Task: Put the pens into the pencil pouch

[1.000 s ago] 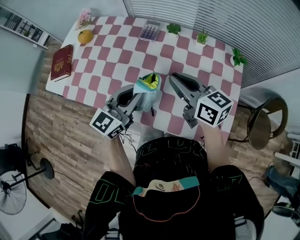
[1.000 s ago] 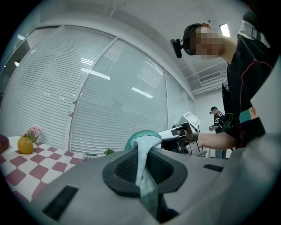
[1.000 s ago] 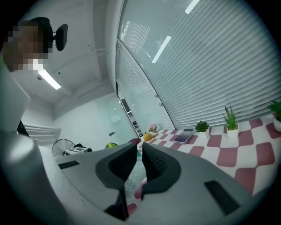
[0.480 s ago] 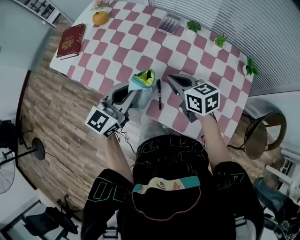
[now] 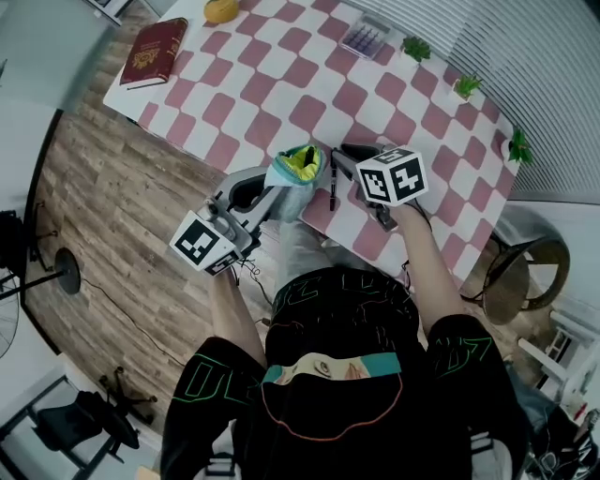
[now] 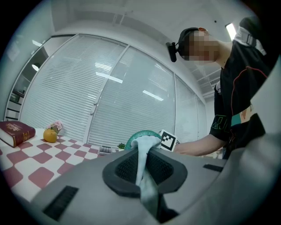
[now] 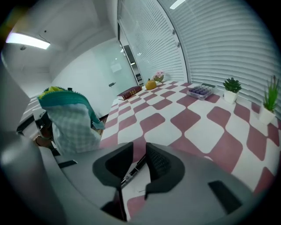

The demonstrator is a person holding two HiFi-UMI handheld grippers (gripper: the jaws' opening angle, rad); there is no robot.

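Note:
A pale checked pencil pouch (image 5: pixel 294 172) with a teal rim and yellow-green lining stands near the table's front edge. My left gripper (image 5: pixel 275 192) is shut on its fabric, which is pinched between the pads (image 6: pixel 142 165). The pouch (image 7: pixel 70 118) also shows at the left of the right gripper view. A black pen (image 5: pixel 332 183) lies on the checked table just right of the pouch. My right gripper (image 5: pixel 345 161) is tilted down over it. Its jaws have just been opening, and the pen (image 7: pixel 134 169) lies between them on the table with a gap at each pad.
The pink-and-white checked table (image 5: pixel 281 84) carries a red book (image 5: pixel 153 53), an orange fruit (image 5: pixel 221 9), a small purple tray (image 5: pixel 366 37) and small potted plants (image 5: pixel 415 49) along its far side. A round stool (image 5: pixel 520 272) stands to the right on the wooden floor.
My right gripper has come down and tilted over the pen, which now lies between its jaws. The left gripper with the pouch has shifted a little sideways.

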